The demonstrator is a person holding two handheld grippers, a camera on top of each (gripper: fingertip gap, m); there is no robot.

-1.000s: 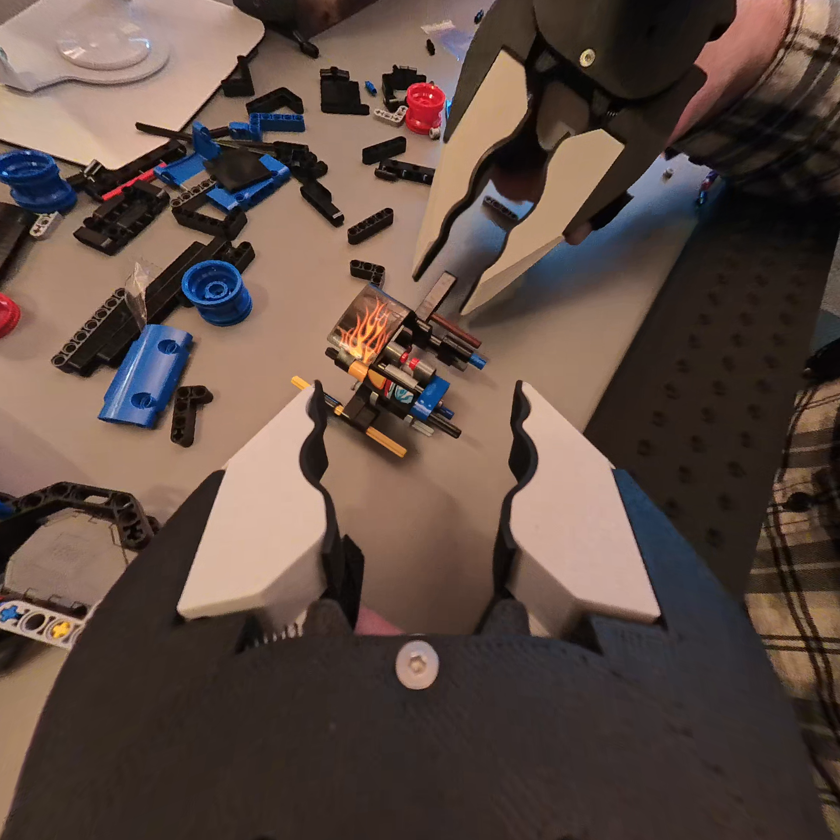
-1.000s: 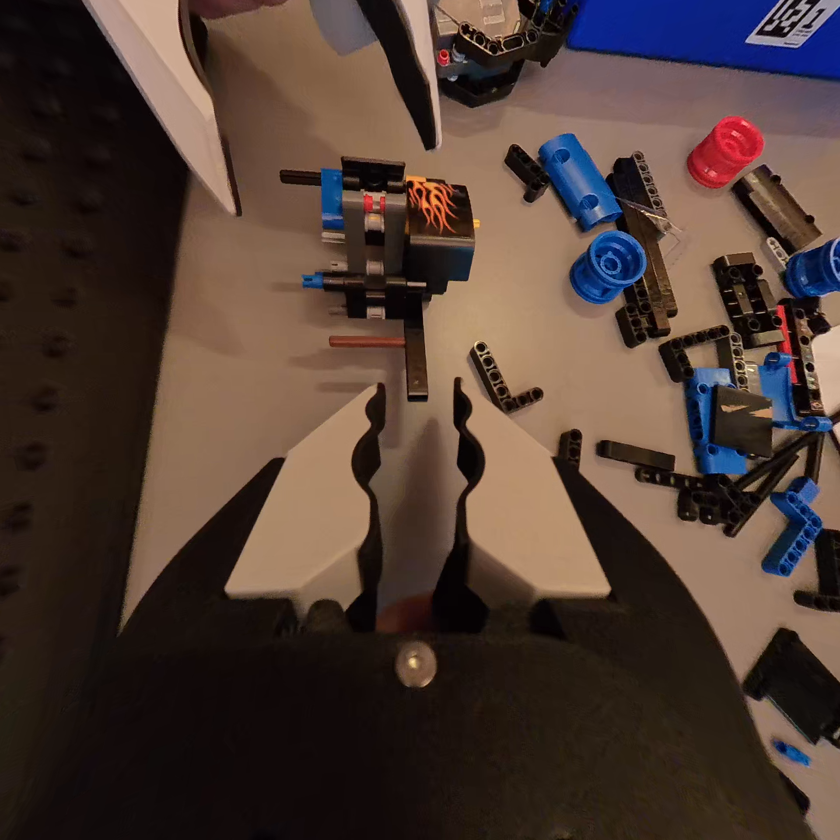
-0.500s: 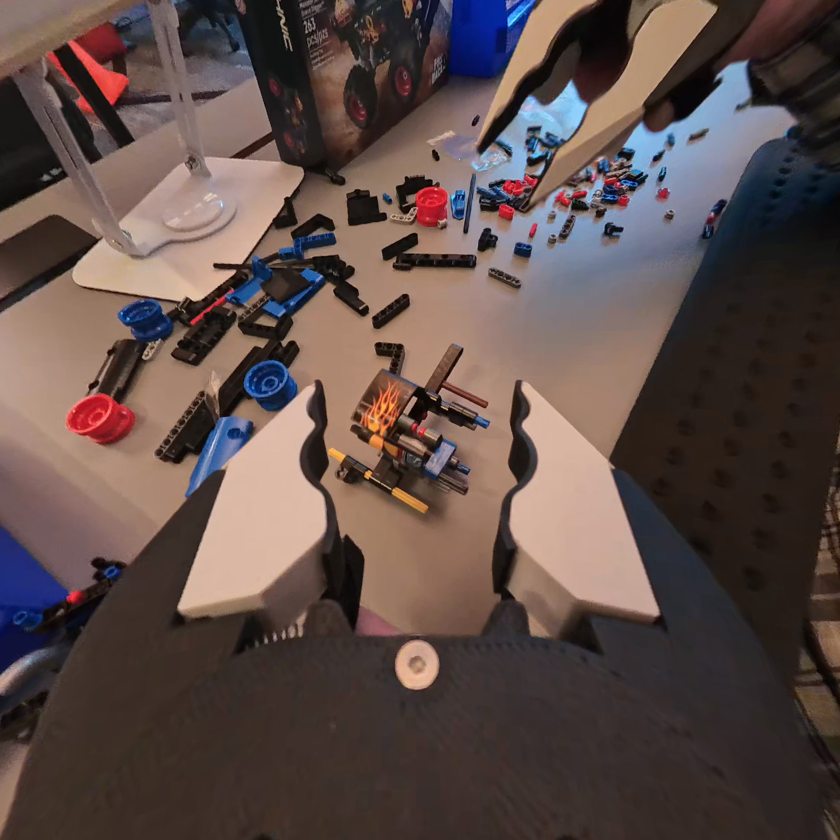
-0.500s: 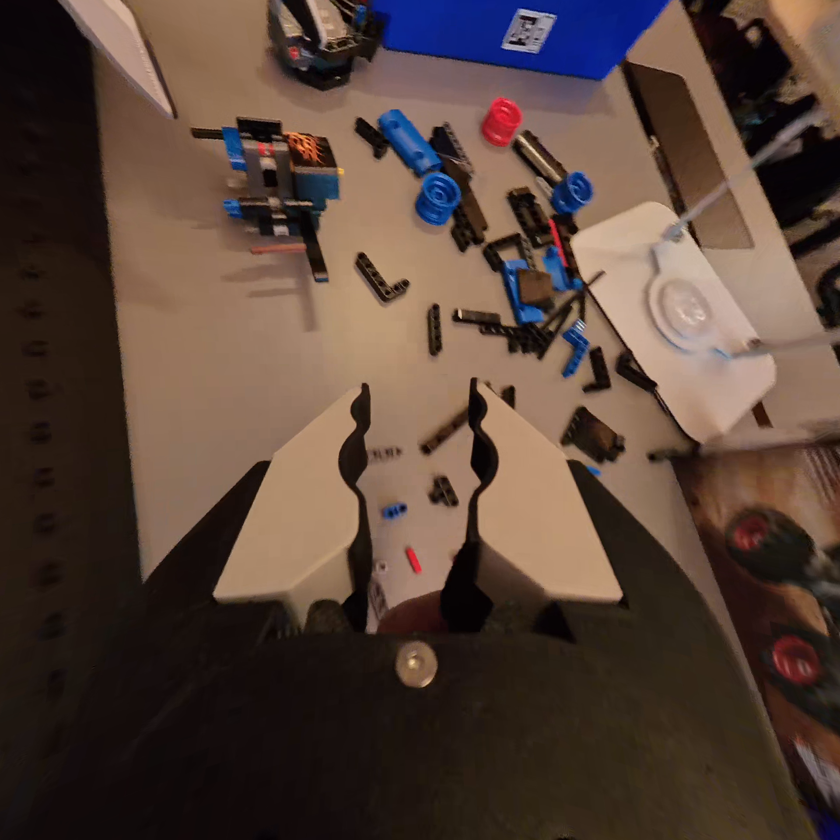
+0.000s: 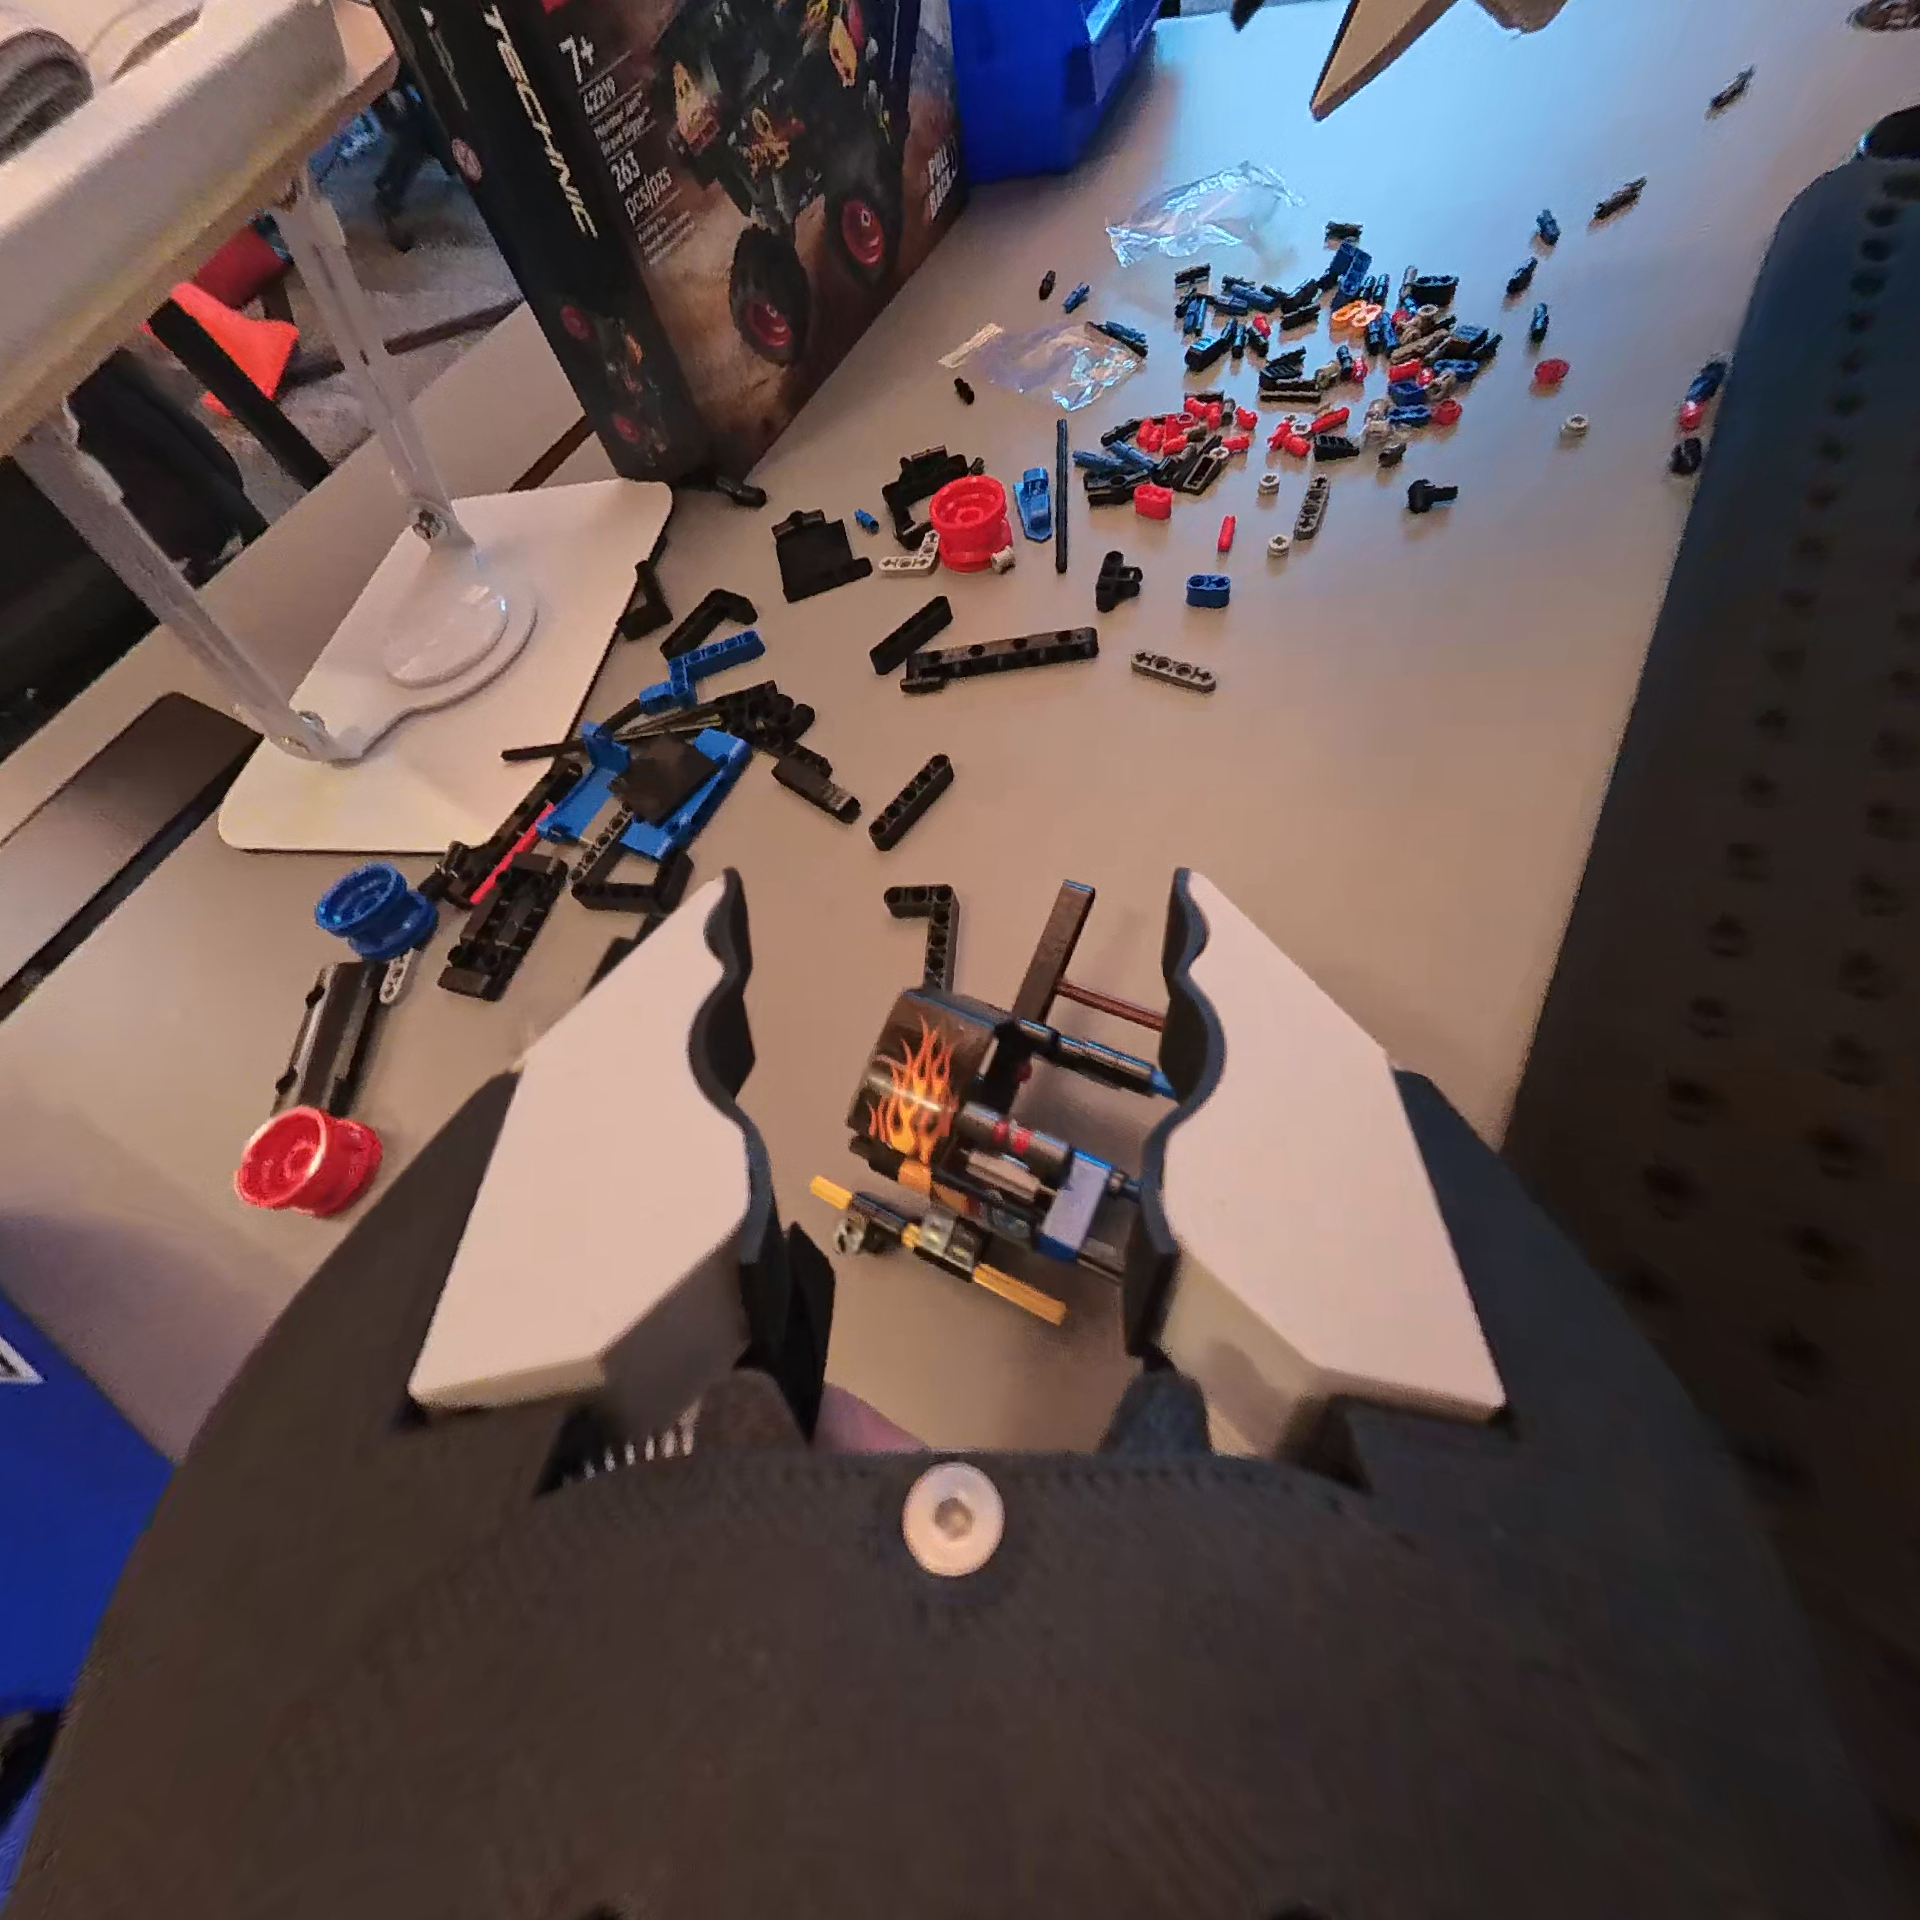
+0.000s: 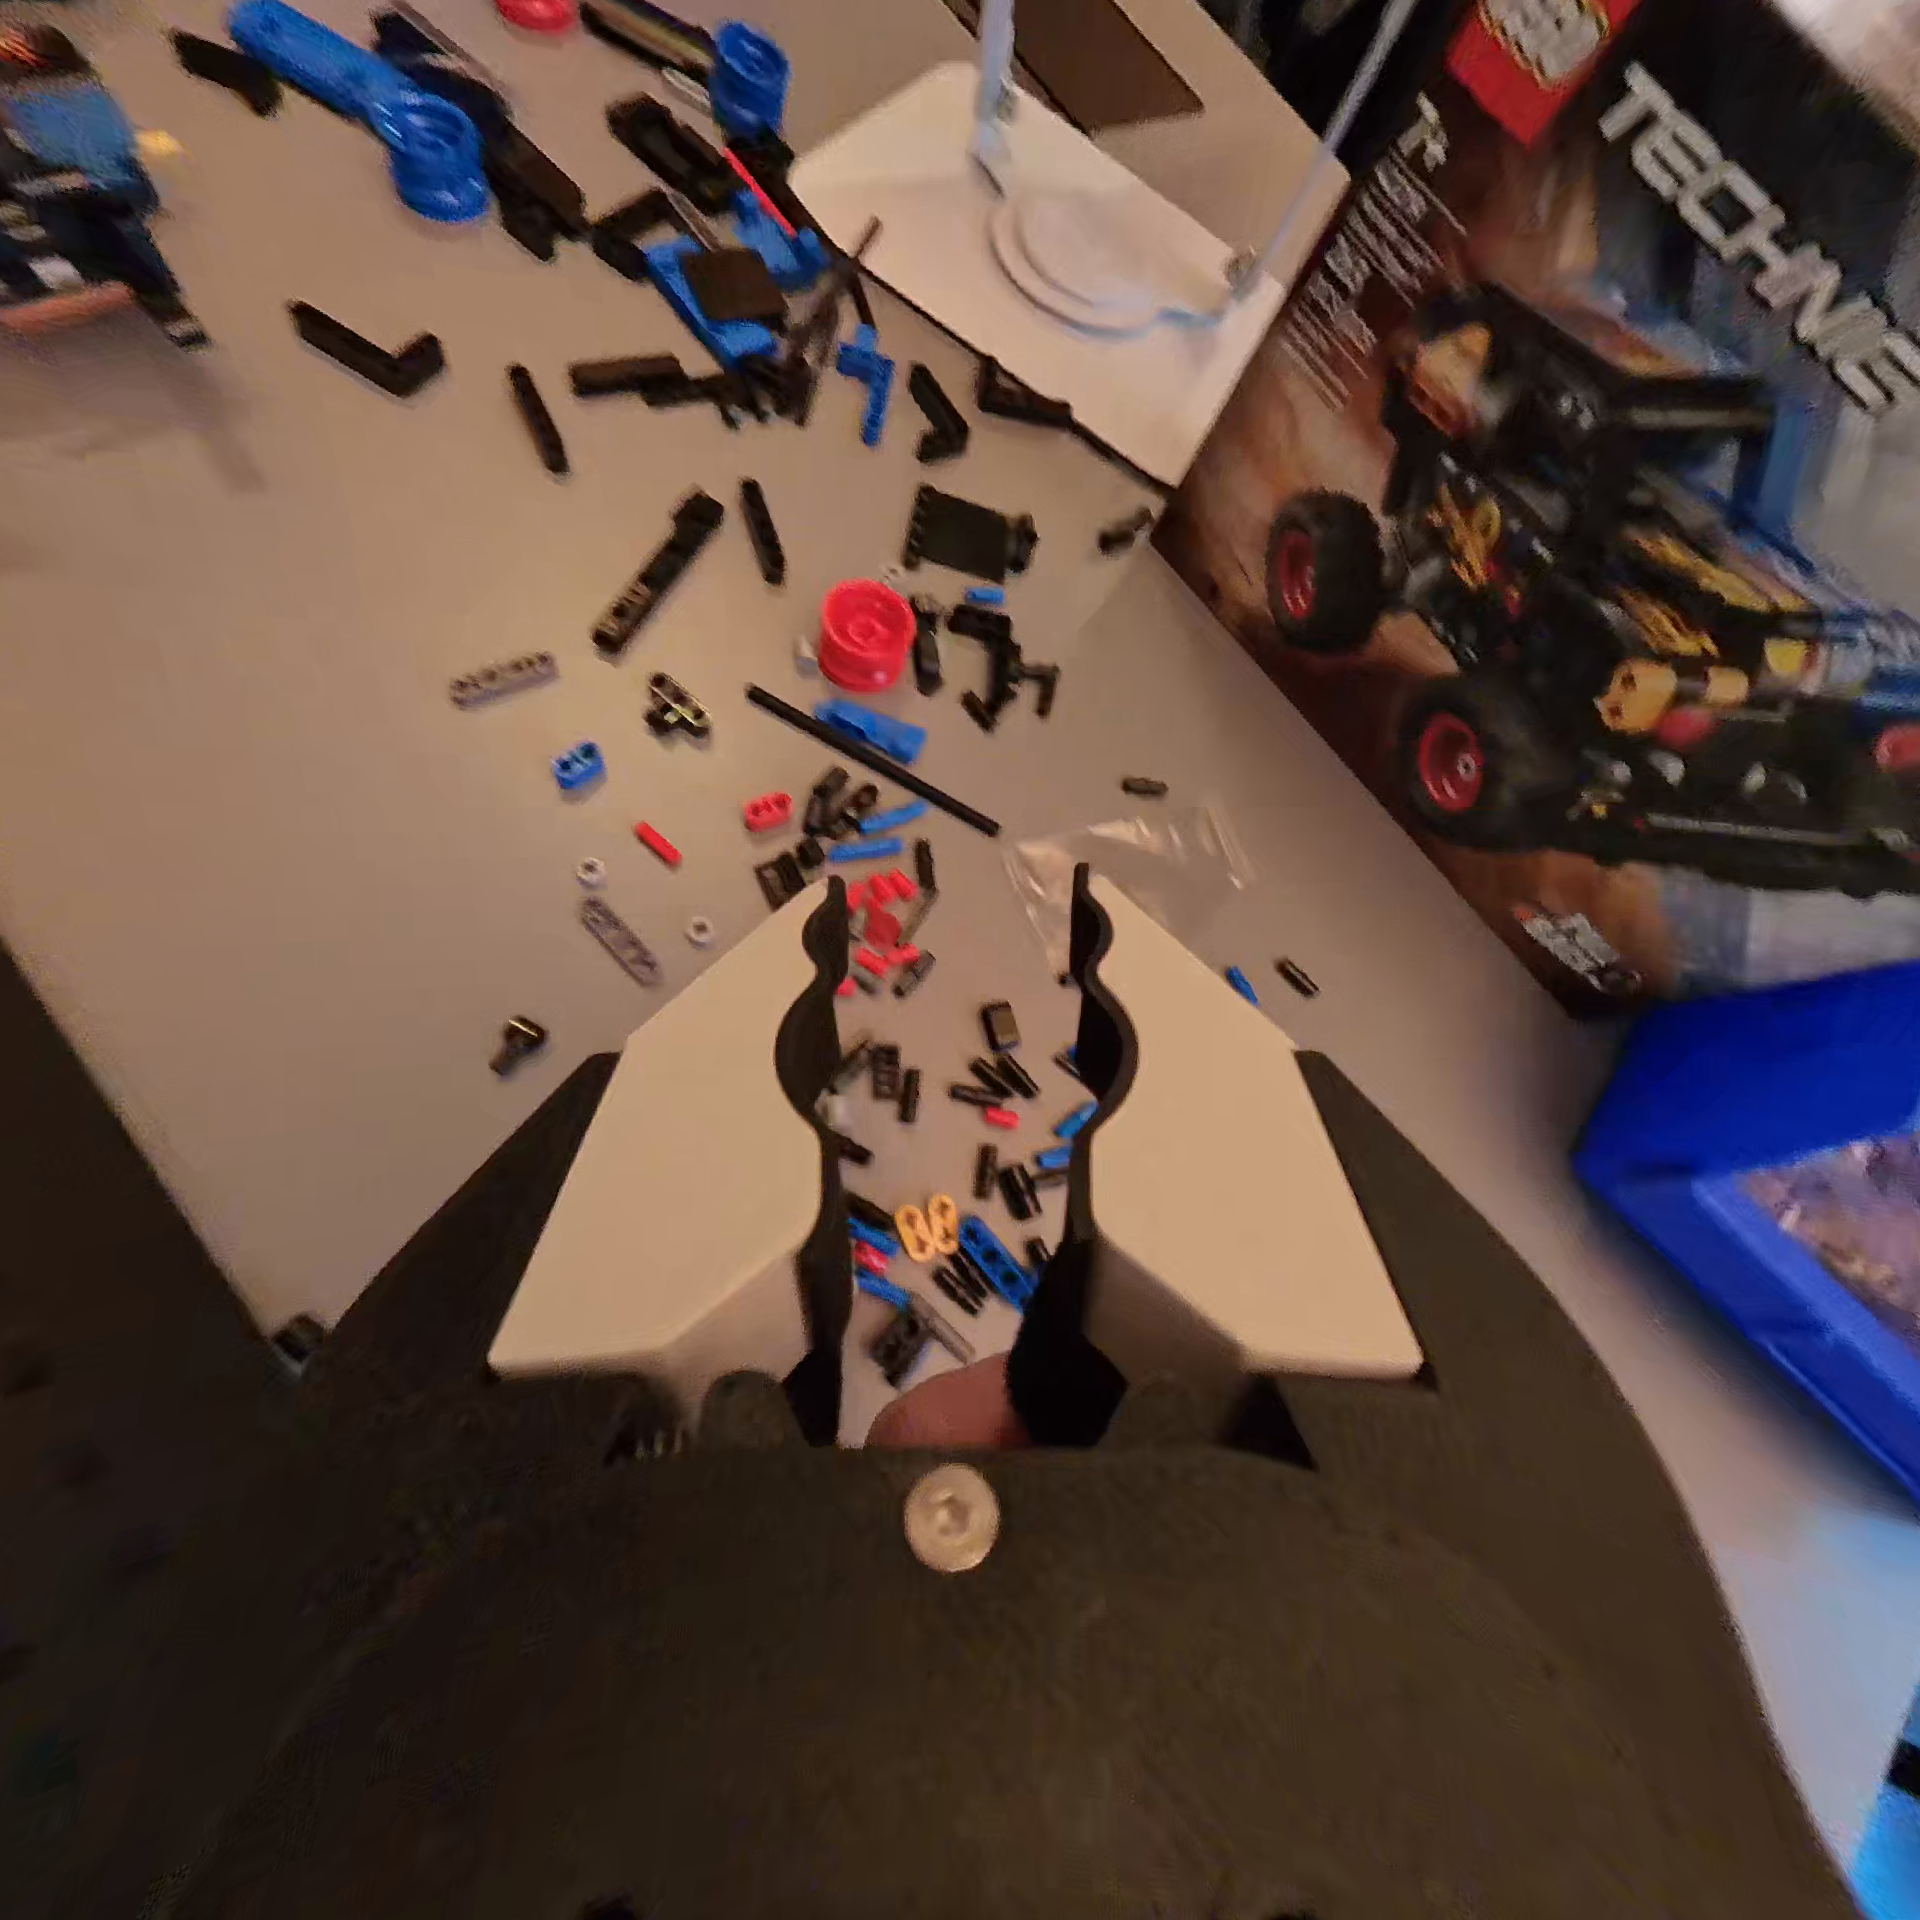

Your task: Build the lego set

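Note:
The partly built lego assembly, black and blue with a flame sticker and a yellow axle, lies on the grey table. My left gripper is open and low over it, with one finger on each side of it. My right gripper is open and empty. It hovers over the pile of small red, blue and black pieces. One of its fingertips shows at the top of the left wrist view. The assembly is blurred at the right wrist view's top left.
The lego box stands at the back, beside a white lamp base. Loose beams, a red wheel and a blue wheel lie to the left. A blue bin is near the box. A dark mat edges the table. My left gripper is the nearer one to the red wheel: about 20 cm, against 45 cm.
My left gripper has moved forward so that the assembly now lies between its fingers. My right gripper has drawn away from the assembly to the pile of small pieces and has opened wider.

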